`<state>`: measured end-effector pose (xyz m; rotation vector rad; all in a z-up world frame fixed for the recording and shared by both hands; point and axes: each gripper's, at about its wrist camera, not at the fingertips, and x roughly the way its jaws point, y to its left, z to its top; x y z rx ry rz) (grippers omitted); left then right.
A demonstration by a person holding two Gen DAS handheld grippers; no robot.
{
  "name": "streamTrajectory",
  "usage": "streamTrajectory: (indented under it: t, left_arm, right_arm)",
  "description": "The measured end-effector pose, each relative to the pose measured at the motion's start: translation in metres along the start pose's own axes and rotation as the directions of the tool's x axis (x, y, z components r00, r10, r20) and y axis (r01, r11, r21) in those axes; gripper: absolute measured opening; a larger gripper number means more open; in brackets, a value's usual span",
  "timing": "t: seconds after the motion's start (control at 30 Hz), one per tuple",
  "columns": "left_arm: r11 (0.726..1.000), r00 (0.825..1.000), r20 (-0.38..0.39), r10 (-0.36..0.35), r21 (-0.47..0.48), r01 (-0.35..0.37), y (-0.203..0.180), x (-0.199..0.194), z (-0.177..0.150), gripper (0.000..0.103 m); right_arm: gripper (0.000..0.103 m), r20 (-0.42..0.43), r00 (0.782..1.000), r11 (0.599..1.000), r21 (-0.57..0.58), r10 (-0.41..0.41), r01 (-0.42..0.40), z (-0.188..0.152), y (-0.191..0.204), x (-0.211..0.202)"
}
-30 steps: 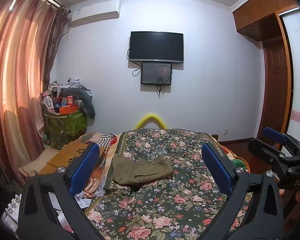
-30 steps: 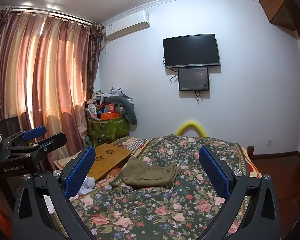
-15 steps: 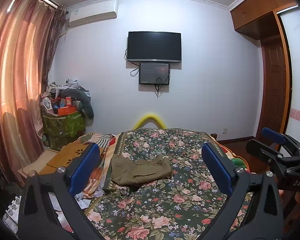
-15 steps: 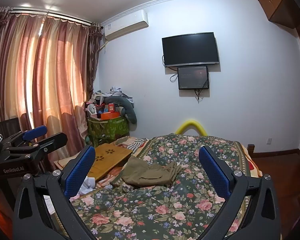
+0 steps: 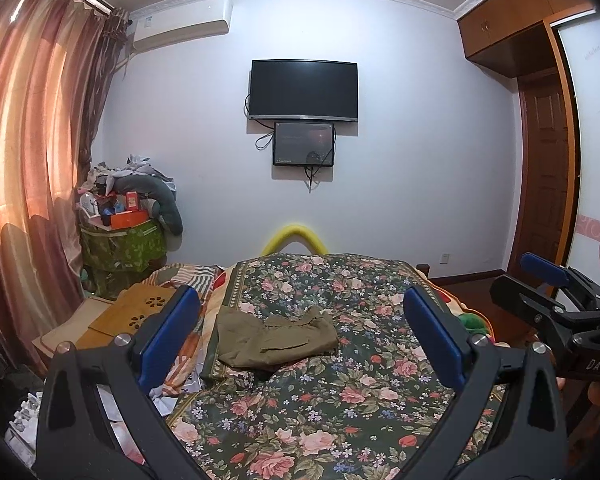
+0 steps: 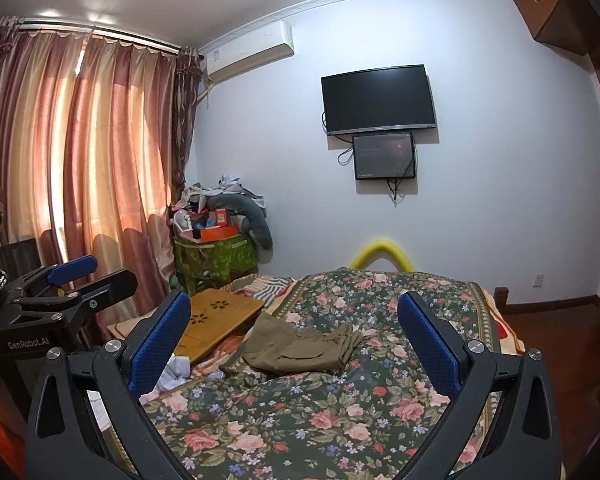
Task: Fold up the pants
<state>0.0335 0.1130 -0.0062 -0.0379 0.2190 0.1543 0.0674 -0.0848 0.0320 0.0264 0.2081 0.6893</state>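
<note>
Blue pads are facing each other across a wide gap on both tools, so the left gripper (image 5: 302, 332) and the right gripper (image 6: 294, 338) are each standing wide apart with nothing between their fingers. Both are hovering side by side above the near end of the bed (image 5: 340, 408), aimed along its length. That fits a person standing at the foot and sizing things up, with both tools ready to close on cloth.

Just beyond the fingertips, the flowered cover (image 6: 300, 420) is spreading out flat, a broad soft surface that is probably serving as the folding table.

Further ahead, and to the left of centre for both tools, the pants (image 5: 274, 340) are lying on that cover near its left edge. They are sitting in a rumpled heap, bunched at the right end, with layers overlapping and no clean crease showing. This could be a loose bundle waiting to be spread, or a rough fold partway along; I cannot tell which from here. Neither tool is touching them.

Left of the pants, a wooden board (image 6: 216, 320) is resting off the side of the cover.

Farthest off, a television (image 5: 303, 90) is hanging on the end wall, with curtains (image 6: 80, 160) glowing on the left.
</note>
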Motion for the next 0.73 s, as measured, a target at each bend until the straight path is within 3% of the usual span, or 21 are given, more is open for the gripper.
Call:
streamTrajectory:
  t: [0.73]
  left_arm:
    - [1.000, 0.999, -0.023, -0.025, -0.001, 0.025, 0.0035, 0.0076, -0.0018, 0.103]
  right_arm:
    - [0.103, -0.008, 1.000, 1.000, 0.014, -0.015, 0.015, -0.0019, -0.0002, 0.0051]
